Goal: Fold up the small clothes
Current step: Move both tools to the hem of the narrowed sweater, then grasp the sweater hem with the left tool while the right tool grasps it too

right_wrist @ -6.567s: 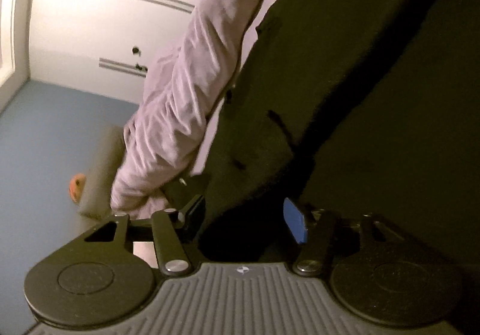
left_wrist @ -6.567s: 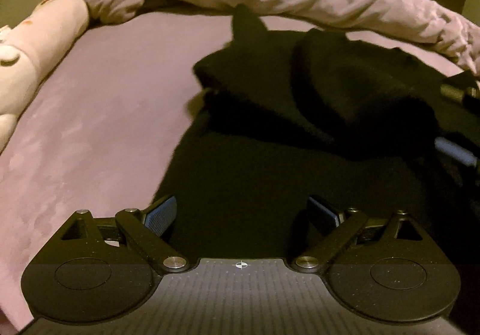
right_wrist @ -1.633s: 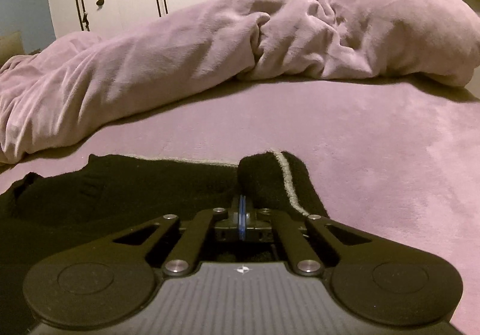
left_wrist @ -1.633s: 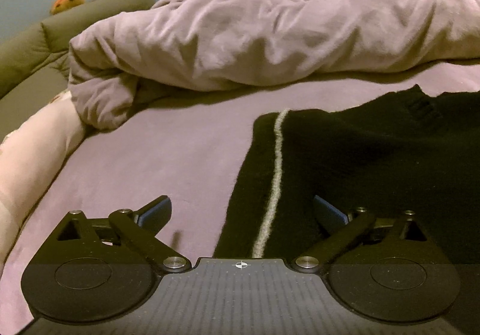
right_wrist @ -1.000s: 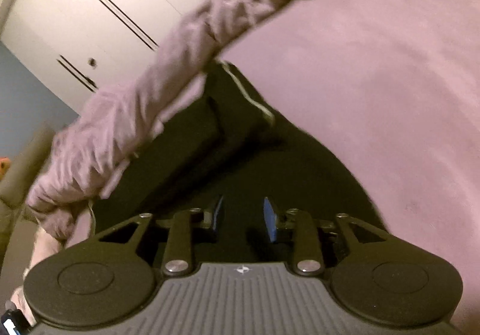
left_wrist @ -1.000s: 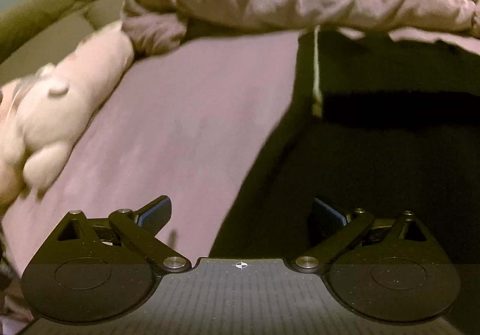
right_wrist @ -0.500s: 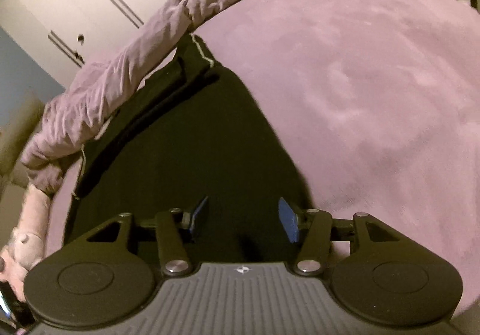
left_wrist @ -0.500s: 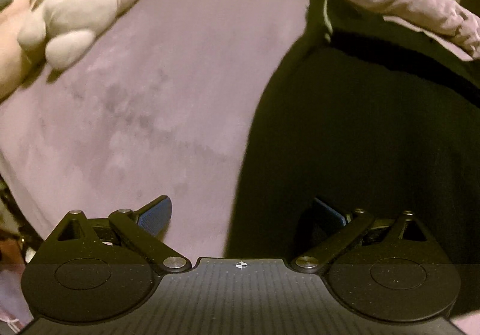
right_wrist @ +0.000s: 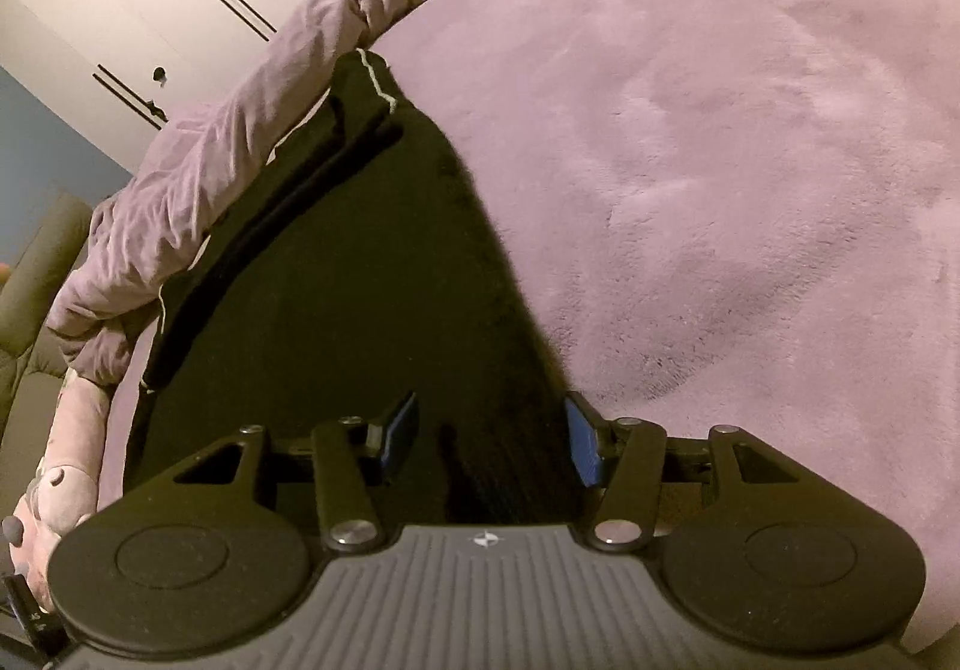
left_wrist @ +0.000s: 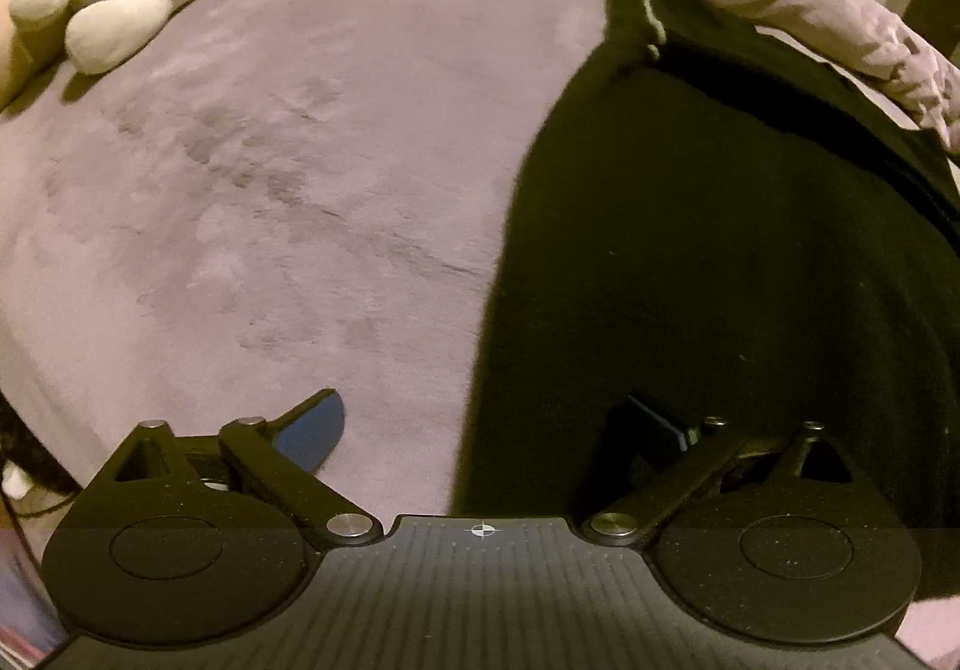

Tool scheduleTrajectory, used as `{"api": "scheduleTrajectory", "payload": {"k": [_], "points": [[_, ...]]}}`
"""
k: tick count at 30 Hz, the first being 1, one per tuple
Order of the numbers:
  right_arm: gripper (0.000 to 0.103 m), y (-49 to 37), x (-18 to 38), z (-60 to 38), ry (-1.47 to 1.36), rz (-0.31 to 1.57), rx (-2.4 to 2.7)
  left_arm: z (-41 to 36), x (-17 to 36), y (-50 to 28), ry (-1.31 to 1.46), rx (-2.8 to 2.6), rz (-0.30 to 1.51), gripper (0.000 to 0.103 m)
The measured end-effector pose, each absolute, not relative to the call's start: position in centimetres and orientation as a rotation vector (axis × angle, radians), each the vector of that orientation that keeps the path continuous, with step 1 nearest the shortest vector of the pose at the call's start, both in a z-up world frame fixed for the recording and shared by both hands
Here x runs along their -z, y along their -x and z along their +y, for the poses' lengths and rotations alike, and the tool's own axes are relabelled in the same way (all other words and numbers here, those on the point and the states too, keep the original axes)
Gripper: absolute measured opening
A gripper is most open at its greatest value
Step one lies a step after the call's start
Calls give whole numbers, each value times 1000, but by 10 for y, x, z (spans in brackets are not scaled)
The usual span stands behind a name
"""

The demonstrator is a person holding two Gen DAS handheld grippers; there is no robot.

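Black garment [left_wrist: 720, 262] lies flat on bed [left_wrist: 300, 190], lower right of frame. Left gripper [left_wrist: 480, 430] fingers wide, closing, straddling its near-left edge; right gripper [right_wrist: 489, 433] fingers half-spread, empty (over near-right edge). Step: positioning for next fold. Next: pinch both near corners.

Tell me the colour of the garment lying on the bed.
Black garment with a thin pale stripe at its far edge, clearest in the right wrist view.

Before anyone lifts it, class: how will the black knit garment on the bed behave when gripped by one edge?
The black knit garment lies flat and creased, so it will likely droop limply. Its fuzzy surface probably clings to the plush purple bed cover rather than sliding.
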State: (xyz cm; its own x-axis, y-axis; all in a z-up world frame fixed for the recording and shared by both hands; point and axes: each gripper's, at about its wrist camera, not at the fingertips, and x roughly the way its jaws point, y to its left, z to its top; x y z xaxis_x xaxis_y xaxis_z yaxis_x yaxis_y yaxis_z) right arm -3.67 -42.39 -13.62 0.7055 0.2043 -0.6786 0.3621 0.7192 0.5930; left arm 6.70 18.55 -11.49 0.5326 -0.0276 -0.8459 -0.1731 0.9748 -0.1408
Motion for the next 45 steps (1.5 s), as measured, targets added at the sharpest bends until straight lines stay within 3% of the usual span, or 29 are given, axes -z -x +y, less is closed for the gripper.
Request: {"api": "scheduleTrajectory", "payload": {"k": [3, 6, 8, 9, 10, 11, 16, 18, 20, 22, 24, 26, 27, 28, 29, 37, 39, 40, 41, 42, 43, 45], "points": [[50, 39, 136, -426, -809, 798, 80, 186, 112, -66, 215, -78, 1007, 83], [34, 37, 135, -425, -797, 803, 48, 185, 110, -64, 223, -61, 1008, 65], [19, 36, 134, -424, -774, 807, 31, 185, 109, -64, 231, -47, 1006, 47], [16, 35, 134, -425, -772, 814, 23, 185, 108, -65, 239, -42, 1008, 40], [16, 35, 134, -425, -772, 815, 16, 188, 106, -65, 264, -31, 1010, 24], [16, 35, 131, -426, -769, 810, 9, 190, 105, -67, 298, -17, 1013, 18], [21, 35, 121, -429, -741, 766, -29, 194, 108, -68, 332, 7, 1016, 22], [22, 31, 120, -433, -754, 758, -40, 191, 110, -67, 317, 30, 1011, 34], [26, 26, 122, -438, -769, 757, -55, 188, 111, -68, 325, 73, 1014, 56], [27, 21, 126, -441, -786, 766, -76, 184, 113, -71, 316, 100, 1020, 62], [27, 16, 132, -442, -810, 781, -94, 179, 114, -74, 284, 96, 1024, 54], [25, 15, 133, -442, -807, 792, -114, 177, 114, -77, 234, 82, 1028, 36], [21, 15, 132, -440, -792, 794, -125, 178, 113, -78, 235, 81, 1032, 32], [19, 15, 131, -437, -765, 803, -136, 181, 112, -78, 249, 88, 1035, 20], [19, 15, 129, -435, -739, 814, -141, 184, 112, -79, 270, 99, 1040, 16], [24, 6, 124, -430, -643, 892, -174, 188, 101, -88, 333, 188, 1065, 15], [24, 1, 123, -429, -615, 915, -187, 180, 102, -91, 254, 205, 1072, 21], [24, -1, 122, -427, -595, 929, -193, 176, 106, -94, 216, 205, 1092, 30], [22, -4, 120, -426, -573, 942, -199, 173, 110, -95, 196, 206, 1108, 30], [17, -6, 117, -424, -548, 953, -204, 171, 113, -96, 188, 208, 1112, 30], [11, -8, 114, -423, -529, 962, -212, 171, 113, -98, 189, 207, 1113, 15], [10, -12, 106, -418, -486, 973, -224, 173, 107, -103, 245, 236, 1127, 13]]}}
